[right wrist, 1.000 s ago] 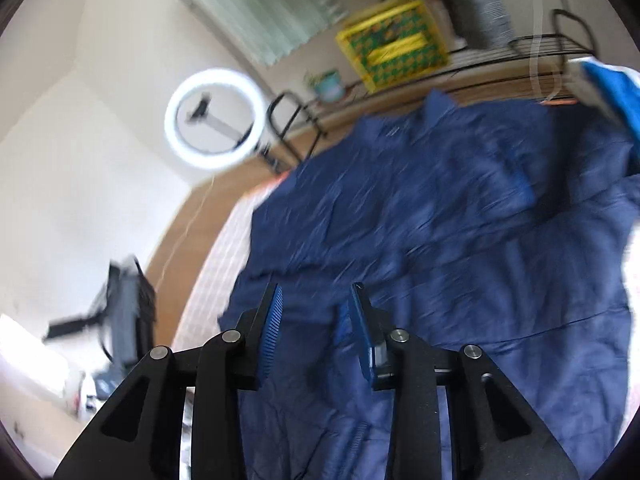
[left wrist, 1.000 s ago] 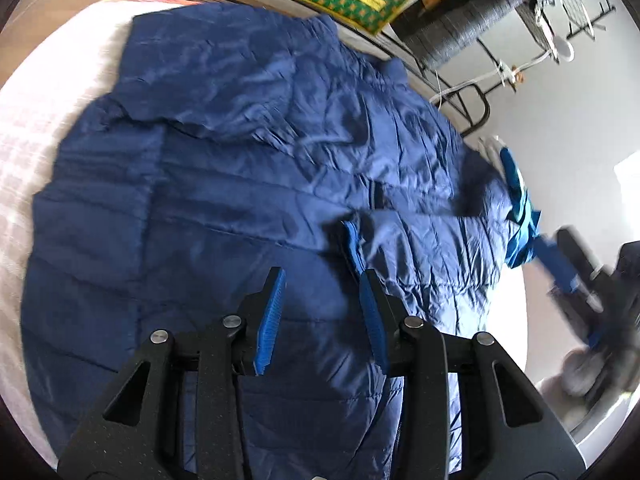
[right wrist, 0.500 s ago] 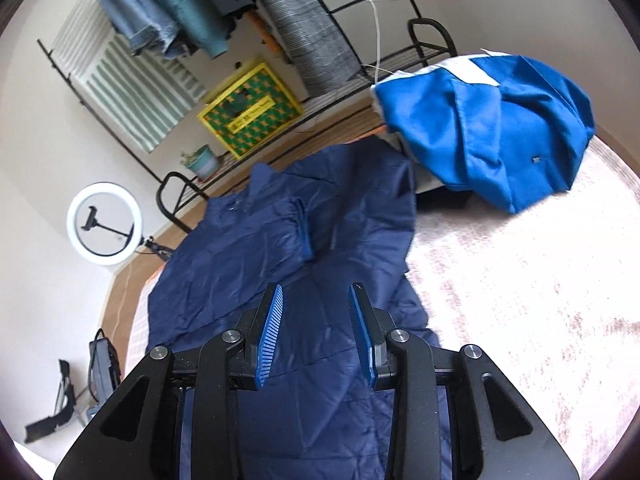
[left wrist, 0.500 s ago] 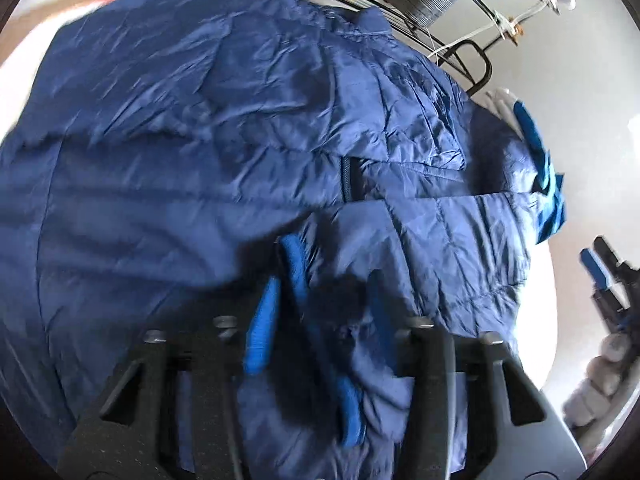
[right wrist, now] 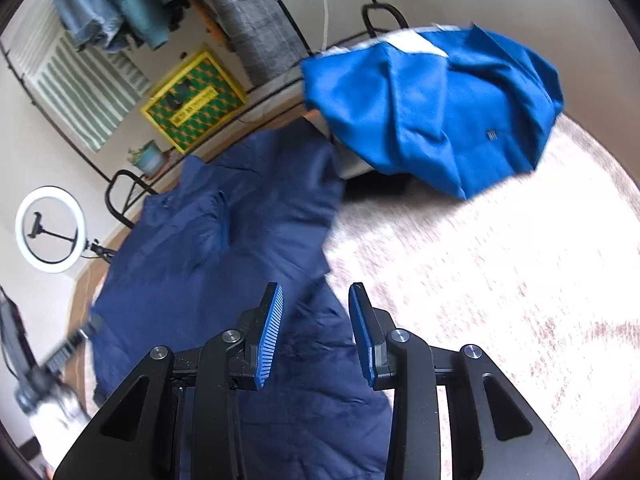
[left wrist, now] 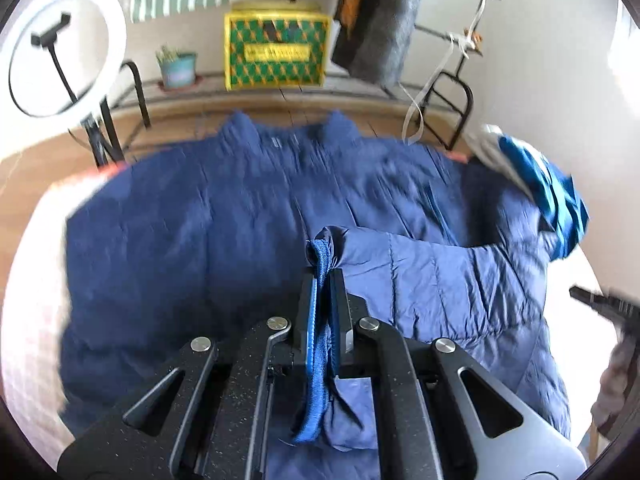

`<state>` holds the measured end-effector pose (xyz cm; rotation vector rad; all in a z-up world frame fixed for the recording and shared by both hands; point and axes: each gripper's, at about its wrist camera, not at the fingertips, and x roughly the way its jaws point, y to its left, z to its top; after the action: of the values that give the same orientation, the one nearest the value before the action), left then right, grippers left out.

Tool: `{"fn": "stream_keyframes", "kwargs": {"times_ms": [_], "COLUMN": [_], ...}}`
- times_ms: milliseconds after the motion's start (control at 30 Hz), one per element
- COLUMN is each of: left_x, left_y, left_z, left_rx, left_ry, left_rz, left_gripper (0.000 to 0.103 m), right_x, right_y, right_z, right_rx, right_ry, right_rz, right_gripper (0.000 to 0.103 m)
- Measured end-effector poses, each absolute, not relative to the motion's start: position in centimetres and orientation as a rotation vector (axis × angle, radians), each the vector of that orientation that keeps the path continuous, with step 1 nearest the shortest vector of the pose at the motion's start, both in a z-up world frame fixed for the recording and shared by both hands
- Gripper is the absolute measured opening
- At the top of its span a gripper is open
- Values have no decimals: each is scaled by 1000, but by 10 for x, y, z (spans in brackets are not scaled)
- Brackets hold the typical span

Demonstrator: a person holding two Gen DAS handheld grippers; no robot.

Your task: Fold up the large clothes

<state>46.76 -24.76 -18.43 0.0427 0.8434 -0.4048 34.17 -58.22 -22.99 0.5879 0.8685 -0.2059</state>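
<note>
A large navy quilted jacket (left wrist: 192,248) lies spread on a pale checked bed, collar at the far side. My left gripper (left wrist: 323,276) is shut on the jacket's sleeve cuff (left wrist: 320,252), and the sleeve (left wrist: 440,276) trails off to the right over the jacket's front. In the right wrist view the same jacket (right wrist: 224,264) lies to the left. My right gripper (right wrist: 316,296) is open and empty, hovering over the jacket's right edge.
A bright blue garment (right wrist: 432,96) lies at the bed's far right corner; it also shows in the left wrist view (left wrist: 556,196). Pale bedcover (right wrist: 500,280) stretches right. Behind the bed stand a yellow-green crate (left wrist: 276,52), a clothes rack, a plant pot (left wrist: 176,70) and a ring light (left wrist: 60,40).
My left gripper has closed on the sleeve cuff and lifted it, with the view tilting up toward the collar. My right gripper swung right toward the jacket's edge and stayed open.
</note>
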Motion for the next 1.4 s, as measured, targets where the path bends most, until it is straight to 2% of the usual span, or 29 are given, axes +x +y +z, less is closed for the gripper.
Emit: {"fn": "stream_keyframes", "kwargs": {"times_ms": [167, 400, 500, 533, 600, 733, 833, 1200, 1400], "left_x": [504, 539, 539, 540, 544, 553, 565, 597, 594], "left_y": [-208, -138, -137, -137, -140, -140, -146, -159, -146], "left_z": [-173, -202, -213, -216, -219, -207, -206, -257, -257], "left_rx": [43, -53, -20, -6, 10, -8, 39, 161, 78], "left_ry": [786, 858, 850, 851, 849, 799, 774, 834, 862], "left_rz": [-277, -136, -136, -136, -140, -127, -113, -22, 18], "left_gripper": [3, 3, 3, 3, 3, 3, 3, 4, 9], "right_x": [345, 360, 367, 369, 371, 372, 373, 383, 374], "right_y": [-578, -564, -556, -554, -548, -543, -543, -535, -539], "right_z": [-252, -278, -279, -278, -276, -277, -279, -281, -274], "right_rx": [535, 498, 480, 467, 436, 399, 406, 361, 385], "right_ry": [949, 1028, 1041, 1044, 1048, 1050, 1047, 1044, 1029], "right_rz": [-204, -203, -203, -199, -197, -214, -219, -236, -208], "right_gripper": [33, 33, 31, 24, 17, 14, 13, 12, 14]}}
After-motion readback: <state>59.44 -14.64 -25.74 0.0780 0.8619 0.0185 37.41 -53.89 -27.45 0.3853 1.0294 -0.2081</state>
